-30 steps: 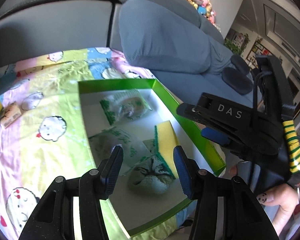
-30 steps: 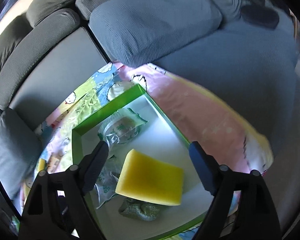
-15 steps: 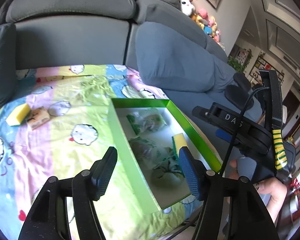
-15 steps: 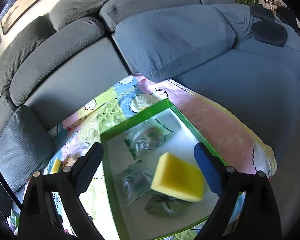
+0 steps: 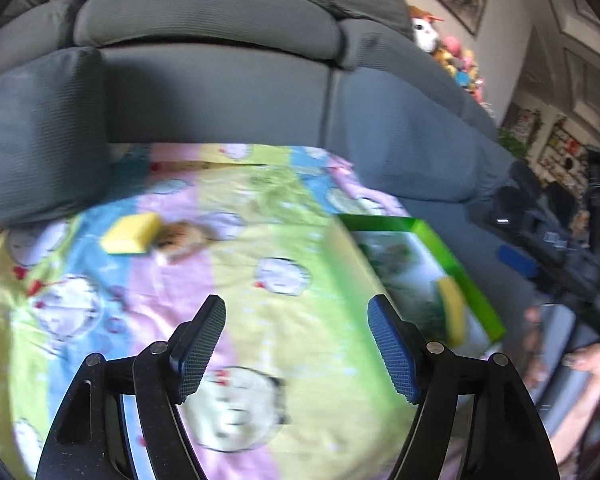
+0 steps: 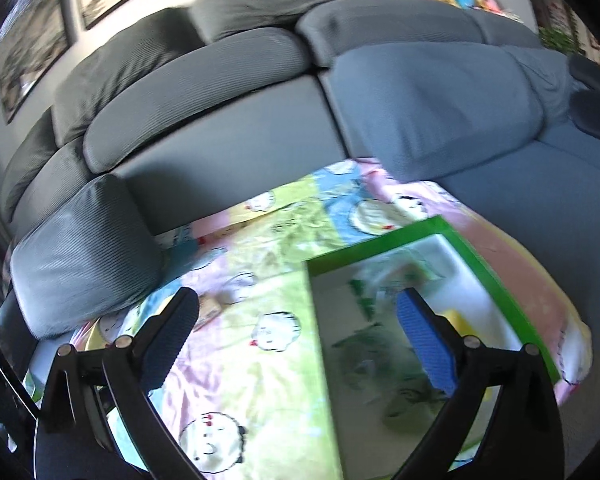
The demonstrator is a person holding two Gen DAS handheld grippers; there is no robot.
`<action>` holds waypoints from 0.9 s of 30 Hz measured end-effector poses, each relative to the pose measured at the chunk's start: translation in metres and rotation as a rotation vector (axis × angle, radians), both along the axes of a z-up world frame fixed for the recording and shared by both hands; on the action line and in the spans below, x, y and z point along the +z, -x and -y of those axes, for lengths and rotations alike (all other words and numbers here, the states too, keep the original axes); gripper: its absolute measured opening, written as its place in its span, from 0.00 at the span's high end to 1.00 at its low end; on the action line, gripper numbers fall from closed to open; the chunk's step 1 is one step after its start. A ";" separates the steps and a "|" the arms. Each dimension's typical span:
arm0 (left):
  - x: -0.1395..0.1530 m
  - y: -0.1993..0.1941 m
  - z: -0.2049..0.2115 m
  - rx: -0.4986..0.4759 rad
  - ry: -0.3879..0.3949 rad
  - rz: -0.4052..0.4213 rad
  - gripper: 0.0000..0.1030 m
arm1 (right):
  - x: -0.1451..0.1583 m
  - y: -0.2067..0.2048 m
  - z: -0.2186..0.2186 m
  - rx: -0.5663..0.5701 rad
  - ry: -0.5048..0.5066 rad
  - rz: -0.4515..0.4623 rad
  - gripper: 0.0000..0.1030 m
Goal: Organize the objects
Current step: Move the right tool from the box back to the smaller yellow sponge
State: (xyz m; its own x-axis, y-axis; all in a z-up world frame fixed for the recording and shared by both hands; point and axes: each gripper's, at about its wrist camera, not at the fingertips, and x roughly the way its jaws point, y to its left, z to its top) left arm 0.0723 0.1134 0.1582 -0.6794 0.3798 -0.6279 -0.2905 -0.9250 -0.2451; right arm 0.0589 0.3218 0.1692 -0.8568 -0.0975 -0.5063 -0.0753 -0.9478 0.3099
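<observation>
Left wrist view: my left gripper [image 5: 296, 344] is nearest, fingers spread wide with nothing between the blue pads [image 5: 392, 354], hanging over the cartoon-print cloth [image 5: 260, 280]. Frame is blurred. Past the fingers, up left on the cloth, a yellow sponge [image 5: 130, 233] lies with a small brownish packet [image 5: 182, 236] touching its right side; cannot read the packet. To the right sits the green box [image 5: 456, 268], white inside, with another yellow sponge [image 5: 452, 312] standing against its right wall and green-printed packets [image 5: 392, 256] deeper in, smeared. Far right, my right gripper [image 5: 518, 262] shows side-on with a blue pad visible, and my hand [image 5: 588, 364] below it. Behind the cloth, the grey sofa [image 5: 220, 92] and plush toys on its back. Right wrist view: right gripper [image 6: 300, 332] also released, fingers wide apart and empty, left finger over the cloth, right finger [image 6: 428, 344] over the box. The green box [image 6: 364, 246] is at right on the cloth, holding blurry green packets [image 6: 364, 360] and a bit of yellow sponge [image 6: 458, 320] just beside the right finger. The brownish packet [image 6: 210, 308] peeks out past the left finger. A grey cushion [image 6: 84, 256] rests at the cloth's left edge, the sofa [image 6: 228, 92] behind it.
</observation>
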 end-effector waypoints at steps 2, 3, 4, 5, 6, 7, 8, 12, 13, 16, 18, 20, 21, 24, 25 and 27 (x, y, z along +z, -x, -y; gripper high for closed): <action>-0.006 0.007 0.018 0.037 0.028 -0.003 0.27 | -0.001 0.006 0.019 0.042 -0.018 -0.004 0.02; -0.010 0.010 0.027 0.064 0.031 -0.003 0.26 | -0.001 0.008 0.026 0.060 -0.024 -0.007 0.02; -0.015 0.012 0.036 0.083 0.025 0.000 0.23 | -0.002 0.011 0.036 0.085 -0.027 -0.010 0.02; -0.020 0.014 0.045 0.103 0.011 0.005 0.22 | -0.003 0.013 0.043 0.107 -0.025 -0.011 0.02; -0.027 0.017 0.058 0.126 -0.021 0.015 0.22 | -0.004 0.016 0.051 0.132 -0.020 -0.009 0.02; -0.031 0.019 0.065 0.137 -0.040 0.025 0.22 | -0.005 0.018 0.058 0.152 -0.016 -0.009 0.02; -0.036 0.021 0.072 0.149 -0.056 0.037 0.22 | -0.008 0.020 0.065 0.176 -0.012 -0.009 0.02; -0.060 0.027 0.102 0.249 -0.102 0.089 0.22 | -0.016 0.027 0.096 0.237 -0.037 0.000 0.02; -0.065 0.029 0.108 0.275 -0.111 0.112 0.22 | -0.019 0.030 0.103 0.254 -0.043 0.009 0.02; -0.072 0.034 0.121 0.353 -0.061 0.139 0.22 | -0.029 0.044 0.122 0.298 -0.040 0.060 0.02; -0.073 0.035 0.126 0.374 -0.041 0.143 0.22 | -0.038 0.059 0.134 0.331 -0.021 0.108 0.02; -0.076 0.037 0.134 0.371 -0.054 0.151 0.22 | -0.047 0.075 0.147 0.362 0.001 0.155 0.02; -0.077 0.037 0.138 0.373 -0.062 0.158 0.22 | -0.051 0.084 0.154 0.376 0.012 0.178 0.02; -0.082 0.042 0.152 0.427 -0.060 0.186 0.22 | -0.066 0.111 0.171 0.388 0.040 0.255 0.02; -0.084 0.043 0.157 0.450 -0.058 0.199 0.22 | -0.071 0.120 0.176 0.386 0.047 0.283 0.02; -0.086 0.046 0.165 0.477 -0.062 0.218 0.22 | -0.079 0.138 0.185 0.387 0.064 0.329 0.02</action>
State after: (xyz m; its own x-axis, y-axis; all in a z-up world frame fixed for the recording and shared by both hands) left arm 0.0268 -0.0520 0.0720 -0.6421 0.1015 -0.7599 0.2228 -0.9237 -0.3117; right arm -0.0795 0.1371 0.0905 -0.5481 -0.4159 -0.7257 0.1743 -0.9054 0.3872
